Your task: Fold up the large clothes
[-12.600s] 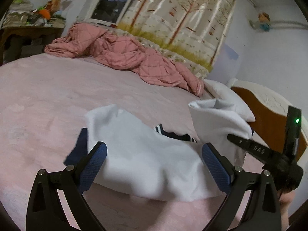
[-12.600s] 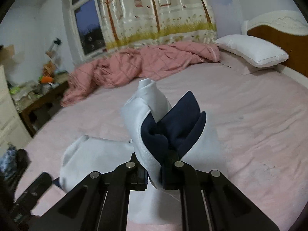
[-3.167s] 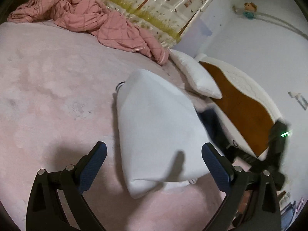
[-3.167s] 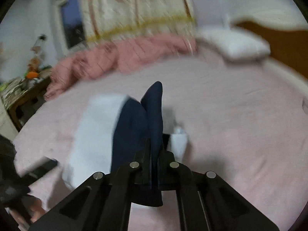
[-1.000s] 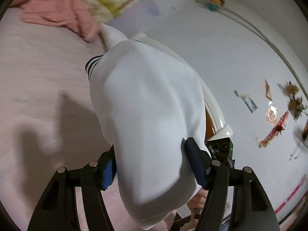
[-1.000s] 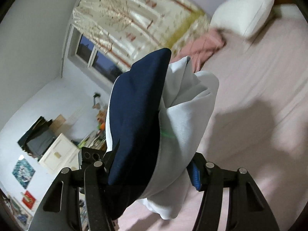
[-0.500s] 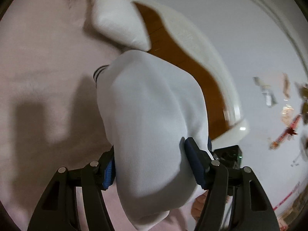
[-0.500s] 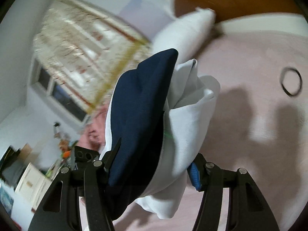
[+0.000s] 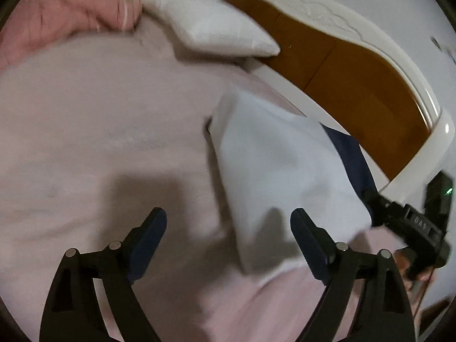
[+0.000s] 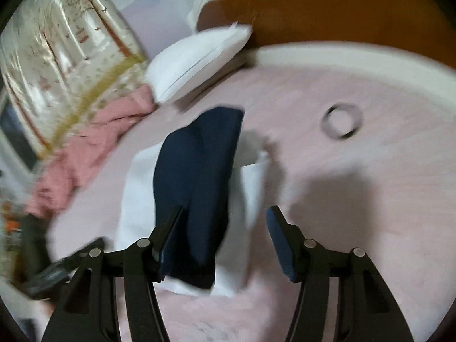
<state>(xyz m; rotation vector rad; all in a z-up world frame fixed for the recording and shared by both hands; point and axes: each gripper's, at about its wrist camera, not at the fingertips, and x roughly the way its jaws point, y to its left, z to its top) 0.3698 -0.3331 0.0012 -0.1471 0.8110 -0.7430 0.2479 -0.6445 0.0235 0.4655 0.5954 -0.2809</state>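
The folded garment (image 9: 273, 165), white with a navy layer (image 10: 196, 176), lies flat on the pink bed sheet (image 9: 99, 142) close to the headboard. My left gripper (image 9: 229, 235) hovers just short of its near corner. Its jaws are opening: the right pad overlaps the white cloth and the left pad stands well clear. My right gripper (image 10: 225, 228) straddles the other end. Its left pad lies against the navy layer, and sheet shows between the white cloth and its right pad. The right tool's black body (image 9: 413, 222) sits at the garment's far edge, held by a hand.
A white pillow (image 9: 222, 34) rests against the brown headboard (image 9: 342, 65) with its white frame. A crumpled pink quilt (image 10: 85, 148) lies along the curtain side. A dark ring-shaped band (image 10: 342, 122) sits on the sheet to the right of the garment.
Both grippers came down with the bundle and tipped toward the bed. The garment now lies on the sheet. The left jaws have spread and let go of it, and the cloth no longer fills the right jaws.
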